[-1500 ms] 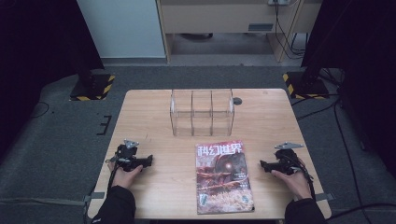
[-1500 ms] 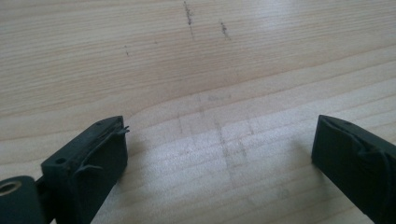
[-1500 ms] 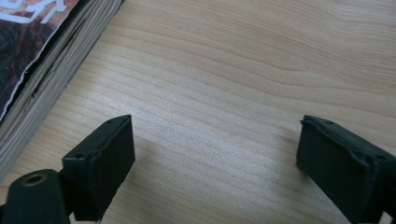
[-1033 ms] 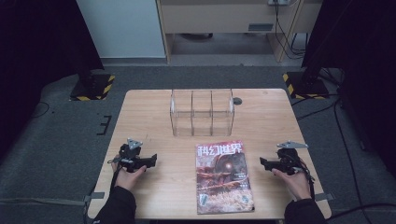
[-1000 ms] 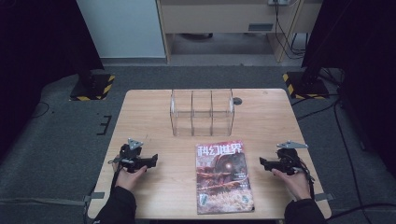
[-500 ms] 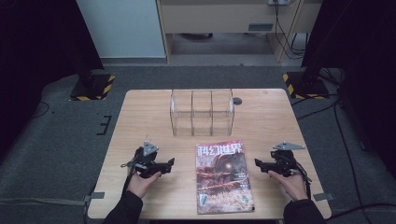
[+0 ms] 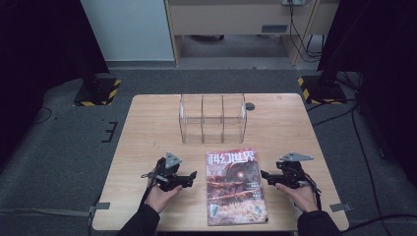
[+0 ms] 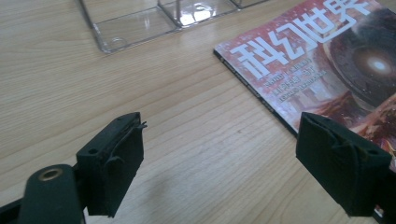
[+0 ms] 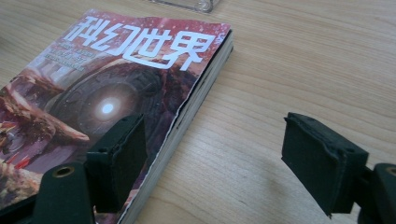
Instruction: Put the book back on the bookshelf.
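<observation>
The right claw straddles the magazine's edge, jaws apart.

A: What does the person wear, as seen from the high view?

B: Dark sleeves cover both forearms up to the wrists.

A: And the left gripper?

B: A black body topped by a grey three-cornered plate, with a thin dark cable trailing from it. In the left gripper view its two jaws are black blocks faced with scuffed, frayed pads; a brass-coloured ring sits in the near arm.

A: The right gripper?

B: The same build: black body, grey plate, black padded jaws with small screw holes.
</observation>
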Demonstrator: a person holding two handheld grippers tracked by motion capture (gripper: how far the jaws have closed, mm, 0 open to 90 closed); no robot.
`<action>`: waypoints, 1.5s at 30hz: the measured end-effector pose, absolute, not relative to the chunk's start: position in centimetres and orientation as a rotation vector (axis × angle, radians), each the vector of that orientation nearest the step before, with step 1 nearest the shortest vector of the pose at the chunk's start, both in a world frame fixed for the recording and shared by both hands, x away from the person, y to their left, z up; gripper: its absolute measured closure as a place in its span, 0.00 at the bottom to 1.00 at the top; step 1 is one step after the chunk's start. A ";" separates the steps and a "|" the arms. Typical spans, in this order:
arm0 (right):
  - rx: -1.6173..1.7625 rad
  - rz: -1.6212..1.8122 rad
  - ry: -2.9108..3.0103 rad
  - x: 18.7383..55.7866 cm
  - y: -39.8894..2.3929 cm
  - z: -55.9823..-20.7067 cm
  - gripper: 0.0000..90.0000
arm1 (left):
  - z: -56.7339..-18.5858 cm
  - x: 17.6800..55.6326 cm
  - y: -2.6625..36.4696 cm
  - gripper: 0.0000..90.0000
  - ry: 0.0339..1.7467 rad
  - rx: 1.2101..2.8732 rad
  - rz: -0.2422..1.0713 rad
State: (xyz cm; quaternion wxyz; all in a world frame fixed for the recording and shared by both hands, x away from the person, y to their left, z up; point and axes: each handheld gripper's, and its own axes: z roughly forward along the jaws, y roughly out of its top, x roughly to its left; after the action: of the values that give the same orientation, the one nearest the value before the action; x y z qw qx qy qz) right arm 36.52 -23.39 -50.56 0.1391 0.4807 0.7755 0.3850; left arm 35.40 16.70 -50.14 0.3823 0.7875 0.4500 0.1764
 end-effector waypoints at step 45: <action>1.273 1.147 2.405 36.0 -19.0 -53.0 0.27 | -53.6 35.3 10.6 0.04 0.943 2.154 0.308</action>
State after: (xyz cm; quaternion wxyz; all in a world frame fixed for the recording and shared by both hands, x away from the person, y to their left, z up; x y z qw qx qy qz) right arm 35.99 -18.98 -52.99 0.0939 0.4293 0.8108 0.3868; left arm 35.30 10.61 -53.56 0.3755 0.8418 0.3686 0.1203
